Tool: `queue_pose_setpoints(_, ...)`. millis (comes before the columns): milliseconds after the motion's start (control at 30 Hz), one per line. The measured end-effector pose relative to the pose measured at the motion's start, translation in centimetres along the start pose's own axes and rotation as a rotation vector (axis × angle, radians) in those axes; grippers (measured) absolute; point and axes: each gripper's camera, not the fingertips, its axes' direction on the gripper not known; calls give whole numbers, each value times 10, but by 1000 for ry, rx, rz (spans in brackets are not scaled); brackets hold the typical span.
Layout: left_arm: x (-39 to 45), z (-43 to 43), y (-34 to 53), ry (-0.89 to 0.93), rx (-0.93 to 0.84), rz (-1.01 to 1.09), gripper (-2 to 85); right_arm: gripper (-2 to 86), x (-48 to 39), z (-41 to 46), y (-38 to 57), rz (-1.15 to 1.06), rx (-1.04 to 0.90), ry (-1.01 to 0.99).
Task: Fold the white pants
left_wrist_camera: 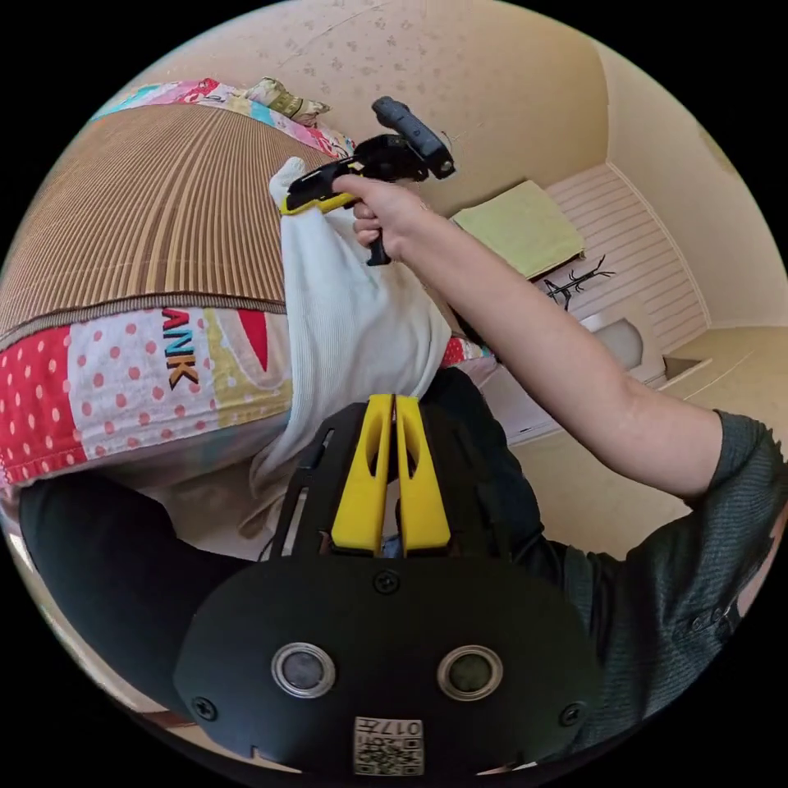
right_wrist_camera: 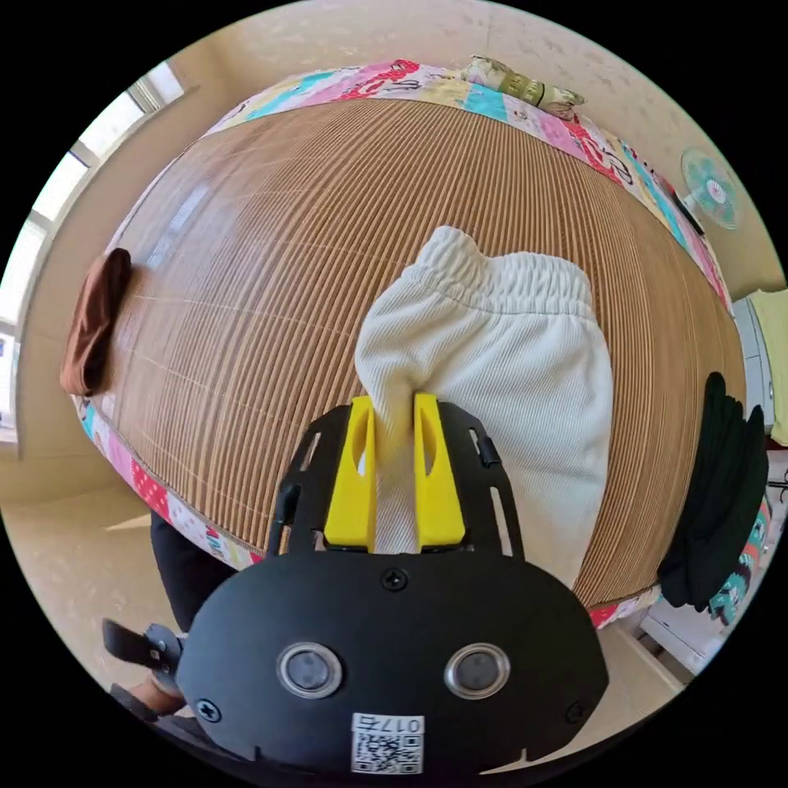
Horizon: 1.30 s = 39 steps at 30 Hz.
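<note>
Surface: a bed covered by a brown striped mat (right_wrist_camera: 328, 246) over a patchwork sheet (left_wrist_camera: 123, 386) with dots and lettering. Room: beige walls, pale floor, a window at the edge of the right gripper view, a fan (right_wrist_camera: 712, 190) beyond the far corner of the bed. A brown garment (right_wrist_camera: 94, 324) lies on one edge of the mat; a black garment (right_wrist_camera: 718, 501) hangs over the opposite edge.

The white pants (right_wrist_camera: 509, 369) lie partly on the mat, waistband away from the camera, and trail off the bed edge in the left gripper view.

Right gripper (right_wrist_camera: 392, 410): yellow jaws clamped on a bunched fold of the pants. In the left gripper view it is held in a hand (left_wrist_camera: 386, 215) above the bed.

Left gripper (left_wrist_camera: 394, 410): jaws pressed together; whether cloth is caught between them cannot be told. The lower part of the pants is hidden behind this gripper
</note>
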Motion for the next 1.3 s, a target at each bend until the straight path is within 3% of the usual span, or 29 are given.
queue_pose_setpoints(133, -22, -37, -13, 54, 142, -57, 52, 57, 76, -42, 69, -178, 131, -571)
queue_pose_setpoints(200, -40, -60, -24, 27, 244, -142, 155, 53, 114, -60, 111, -240, 237, -849)
queue_pose_setpoints(267, -53, -68, -37, 40, 271, -187, 194, 49, 155, -80, 166, -316, 353, -1095)
queue_pose_setpoints(333, -59, -70, -52, 73, 298, -191, 237, 47, 170, -95, 203, -395, 406, -1186)
queue_pose_setpoints(467, -42, -56, -86, 425, 338, -87, 258, 44, 187, -136, 271, -528, 498, -1287)
queue_pose_setpoints(600, -4, -56, -87, 888, 526, -58, 300, 43, 212, -176, 312, -608, 561, -1268)
queue_pose_setpoints(633, 2, -58, -86, 905, 537, -61, 303, 43, 221, -189, 325, -635, 579, -1253)
queue_pose_setpoints(733, 40, -65, -84, 750, 507, -60, 197, 41, 238, -215, 351, -705, 618, -1285)
queue_pose_setpoints(800, 71, -77, -81, 484, 482, -62, 58, 40, 250, -226, 363, -670, 650, -1311)
queue_pose_setpoints(900, 102, -123, -77, 452, 570, 72, 45, 36, 297, -254, 391, -595, 787, -1371)
queue_pose_setpoints(1033, 180, -187, -97, 380, 598, 327, 41, 32, 347, -330, 426, -668, 939, -1390)
queue_pose_setpoints(1100, 263, -216, -127, 199, 614, 493, 40, 33, 349, -377, 434, -647, 992, -1270)
queue_pose_setpoints(1167, 311, -228, -178, 89, 620, 532, 42, 36, 357, -441, 411, -522, 1032, -1028)
queue_pose_setpoints(1233, 345, -235, -276, 32, 580, 549, 46, 42, 368, -492, 353, -436, 1086, -778)
queue_pose_setpoints(1300, 370, -238, -441, -95, 560, 506, 93, 55, 388, -537, 263, -326, 1106, -585)
